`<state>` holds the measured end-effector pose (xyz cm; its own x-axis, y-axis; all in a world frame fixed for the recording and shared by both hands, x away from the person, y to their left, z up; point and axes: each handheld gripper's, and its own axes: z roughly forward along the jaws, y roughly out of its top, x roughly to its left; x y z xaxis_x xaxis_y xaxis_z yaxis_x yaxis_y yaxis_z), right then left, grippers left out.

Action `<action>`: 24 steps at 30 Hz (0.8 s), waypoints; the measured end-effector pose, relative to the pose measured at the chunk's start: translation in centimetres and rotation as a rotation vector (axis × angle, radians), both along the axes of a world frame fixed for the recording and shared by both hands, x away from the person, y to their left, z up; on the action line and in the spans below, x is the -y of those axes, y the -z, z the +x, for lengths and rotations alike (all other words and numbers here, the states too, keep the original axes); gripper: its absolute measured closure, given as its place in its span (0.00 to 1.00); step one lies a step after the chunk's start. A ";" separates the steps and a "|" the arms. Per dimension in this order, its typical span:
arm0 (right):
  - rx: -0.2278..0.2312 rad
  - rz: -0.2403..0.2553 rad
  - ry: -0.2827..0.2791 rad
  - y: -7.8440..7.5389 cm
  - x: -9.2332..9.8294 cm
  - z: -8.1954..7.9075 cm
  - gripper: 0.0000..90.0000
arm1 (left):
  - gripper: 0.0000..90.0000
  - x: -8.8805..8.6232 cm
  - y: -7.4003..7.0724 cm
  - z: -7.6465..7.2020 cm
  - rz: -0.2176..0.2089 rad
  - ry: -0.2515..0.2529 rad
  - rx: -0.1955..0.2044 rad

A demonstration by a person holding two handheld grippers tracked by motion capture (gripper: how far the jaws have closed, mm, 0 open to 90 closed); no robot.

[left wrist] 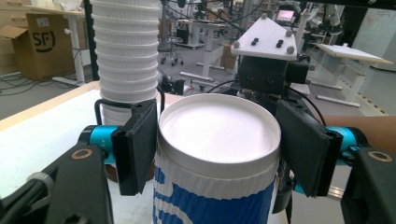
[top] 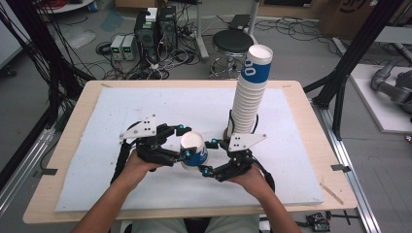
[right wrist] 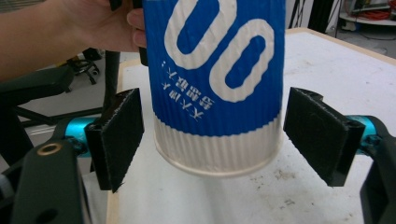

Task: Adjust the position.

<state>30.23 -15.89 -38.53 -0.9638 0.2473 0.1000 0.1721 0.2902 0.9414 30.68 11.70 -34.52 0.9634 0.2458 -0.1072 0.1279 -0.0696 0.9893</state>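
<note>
Right up close in the left gripper view, the left gripper (left wrist: 219,154) has its 2 black fingers (left wrist: 135,144) pressed on either side of a paper cup (left wrist: 219,135), white with a blue print, gripped just below the rim. In the right gripper view the cup (right wrist: 217,79) hangs with its print upside down, held clear of the white mat (right wrist: 327,70) that covers the table (right wrist: 327,35).

From the high view, that cup (top: 193,149) sits between the 2 hands, near the front middle of the mat (top: 145,104), with the left gripper (top: 183,142) clamped on it. The right gripper (top: 208,157) comes in from the other side, and its fingers (right wrist: 122,135) stand wide, 1 on each side of the cup's lower white band with clear gaps, so nothing is pressed there.

Behind them, toward the right of the table (top: 63,160), rises a tall stack of cups (top: 248,94), upside down and nested, topped by a blue-printed one. The same stack (left wrist: 126,51) looms just behind the held cup in the left gripper view.

My read: this looks like a handover or a 2-handed steadying step, with the cup bound for that stack. The next move, I judge, calls for the right fingers to close squarely on the white band before the left lets go, then a lift high enough to clear the top of the stack without nudging it, since such a tall column may well tip.
</note>
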 end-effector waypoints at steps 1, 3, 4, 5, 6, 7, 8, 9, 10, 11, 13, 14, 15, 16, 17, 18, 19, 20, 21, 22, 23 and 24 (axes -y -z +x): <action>0.003 0.000 0.001 0.0 0.0 0.0 0.22 | 0.35 0.1 0.0 0.0 -0.004 0.002 -0.001; 0.003 -0.001 -0.005 0.1 -0.1 0.0 0.22 | 0.35 0.2 0.0 0.0 -0.006 0.009 -0.002; 0.004 0.000 -0.005 0.1 -0.1 0.0 0.22 | 0.35 0.3 0.0 0.0 -0.009 0.013 -0.005; 0.005 0.000 -0.004 0.1 -0.1 0.0 0.22 | 0.35 0.3 0.0 0.0 -0.014 0.020 -0.004; 0.005 0.000 -0.003 0.2 -0.2 0.0 0.22 | 0.35 0.4 0.0 0.0 -0.019 0.021 -0.003; 0.012 -0.004 0.001 0.2 -0.2 0.0 0.22 | 0.35 0.4 0.0 0.0 -0.021 0.025 0.001; 0.015 -0.007 0.009 0.2 -0.2 -0.1 0.21 | 0.36 0.5 0.0 -0.1 -0.019 0.028 0.003; 0.020 -0.006 0.008 0.2 -0.2 -0.1 0.21 | 0.36 0.5 0.0 -0.1 -0.018 0.031 0.004; 0.020 -0.004 0.004 0.2 -0.2 -0.1 0.21 | 0.36 0.5 0.0 -0.1 -0.021 0.036 0.004; 0.019 -0.007 0.005 0.2 -0.2 -0.2 0.21 | 0.36 0.6 0.0 -0.1 -0.023 0.037 0.005; 0.027 -0.009 -0.006 0.3 -0.3 -0.1 0.21 | 0.36 0.6 0.0 -0.1 -0.029 0.041 0.004; 0.020 -0.009 -0.011 0.3 -0.3 -0.2 0.21 | 0.36 0.6 -0.1 -0.1 -0.030 0.044 0.008; 0.020 -0.009 -0.016 0.3 -0.4 -0.2 0.21 | 0.36 0.6 -0.1 -0.1 -0.032 0.047 0.008; 0.024 -0.008 -0.022 0.4 -0.4 -0.1 0.21 | 0.36 0.6 -0.1 -0.2 -0.033 0.048 0.008; 0.022 -0.009 -0.022 0.3 -0.3 -0.2 0.22 | 0.36 0.6 -0.1 -0.2 -0.035 0.049 0.009; 0.028 -0.004 -0.025 0.3 -0.3 -0.2 0.24 | 0.36 0.6 -0.1 -0.2 -0.040 0.051 0.007; 0.028 0.000 -0.030 0.2 -0.2 -0.2 0.25 | 0.36 0.5 -0.1 -0.2 -0.043 0.050 0.008; 0.029 0.001 -0.034 0.2 -0.2 -0.2 0.26 | 0.36 0.5 -0.2 -0.2 -0.042 0.050 0.007; 0.030 0.003 -0.035 0.2 -0.1 -0.2 0.27 | 0.36 0.4 -0.2 -0.2 -0.042 0.050 0.006; 0.027 0.005 -0.041 0.2 -0.1 -0.1 0.28 | 0.36 0.4 -0.2 -0.1 -0.044 0.049 0.003; 0.027 0.001 -0.041 0.1 -0.1 -0.1 0.29 | 0.36 0.4 -0.2 -0.2 -0.040 0.048 -0.005; 0.025 -0.004 -0.042 0.1 -0.1 -0.1 0.30 | 0.36 0.4 -0.2 -0.2 -0.033 0.048 -0.005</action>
